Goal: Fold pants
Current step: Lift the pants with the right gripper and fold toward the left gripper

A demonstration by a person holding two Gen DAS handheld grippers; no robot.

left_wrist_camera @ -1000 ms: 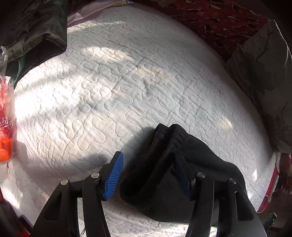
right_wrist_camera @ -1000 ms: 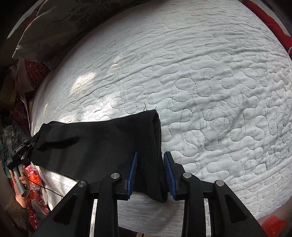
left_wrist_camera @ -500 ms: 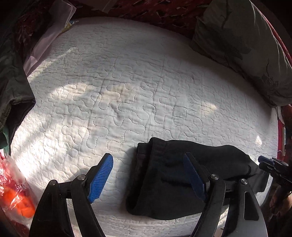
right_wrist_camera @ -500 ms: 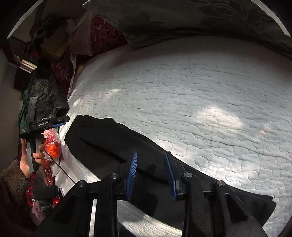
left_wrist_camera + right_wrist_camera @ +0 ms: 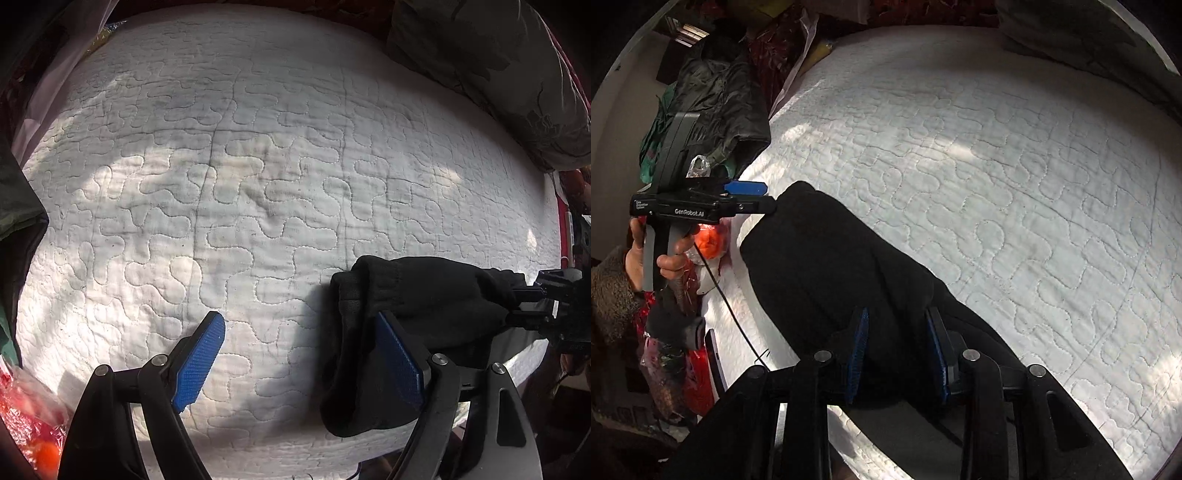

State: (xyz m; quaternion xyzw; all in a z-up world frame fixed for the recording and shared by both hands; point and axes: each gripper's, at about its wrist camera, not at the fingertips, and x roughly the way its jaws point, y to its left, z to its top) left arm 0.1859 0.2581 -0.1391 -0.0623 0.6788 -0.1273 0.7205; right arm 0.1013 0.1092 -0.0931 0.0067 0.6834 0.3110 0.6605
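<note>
The black pants (image 5: 410, 314) lie folded over near the front edge of a white quilted bed (image 5: 258, 184). My left gripper (image 5: 303, 358) is open and empty, its right pad beside the pants' left end. In the right wrist view the pants (image 5: 827, 266) stretch from my right gripper (image 5: 897, 350) toward the left gripper (image 5: 738, 195). The right gripper's blue pads close on a thick fold of the black cloth. In the left wrist view the right gripper (image 5: 532, 302) holds the far end of the pants at the right edge.
A grey patterned pillow (image 5: 498, 74) lies at the bed's far right. A dark green jacket (image 5: 713, 99) is heaped at the bed's left side. Red and orange plastic bags (image 5: 29, 424) sit by the front left corner. A phone (image 5: 714, 362) lies by the bed edge.
The right gripper carried its end of the pants over toward the left end, bunching the cloth shorter. The left gripper stayed open and shifted left of the pants.
</note>
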